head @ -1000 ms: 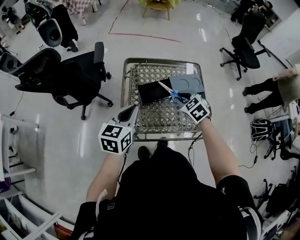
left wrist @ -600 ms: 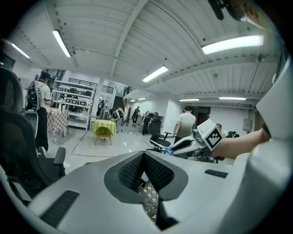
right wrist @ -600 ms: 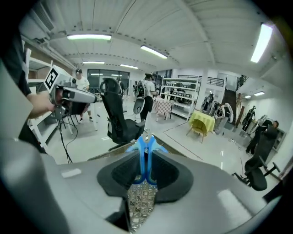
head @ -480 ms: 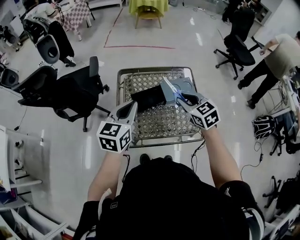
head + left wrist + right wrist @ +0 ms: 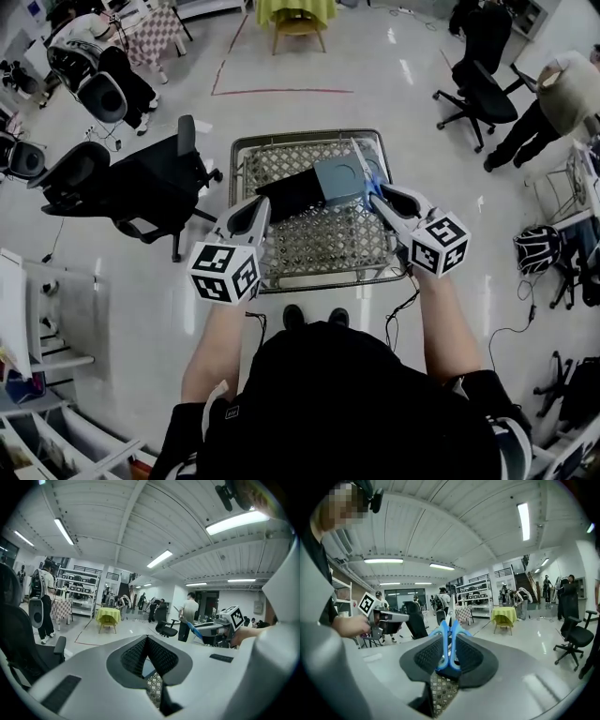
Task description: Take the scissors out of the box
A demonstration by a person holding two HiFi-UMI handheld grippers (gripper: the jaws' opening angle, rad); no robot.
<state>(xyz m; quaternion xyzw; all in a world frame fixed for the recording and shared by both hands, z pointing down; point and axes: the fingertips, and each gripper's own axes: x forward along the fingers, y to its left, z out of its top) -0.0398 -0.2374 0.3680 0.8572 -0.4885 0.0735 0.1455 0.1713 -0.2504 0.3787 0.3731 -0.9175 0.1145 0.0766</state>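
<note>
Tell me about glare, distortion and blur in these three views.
Head view: fisheye curves the room, lamp glare streaks the glossy floor. Left gripper view: dark vignetted corners, ceiling light blown out. Right gripper view: scissors sharp, edges heavily bent.

One scissors (image 5: 442,647), one grey box (image 5: 337,176), one mesh cart (image 5: 328,242), two grippers: left gripper (image 5: 256,206), right gripper (image 5: 380,194).

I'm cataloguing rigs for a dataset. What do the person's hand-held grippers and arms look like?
The left hand-held gripper and right hand-held gripper have pale grey shells, dark textured pads and each a white cube bearing black square markers. The person wears a black short-sleeved top.
</note>
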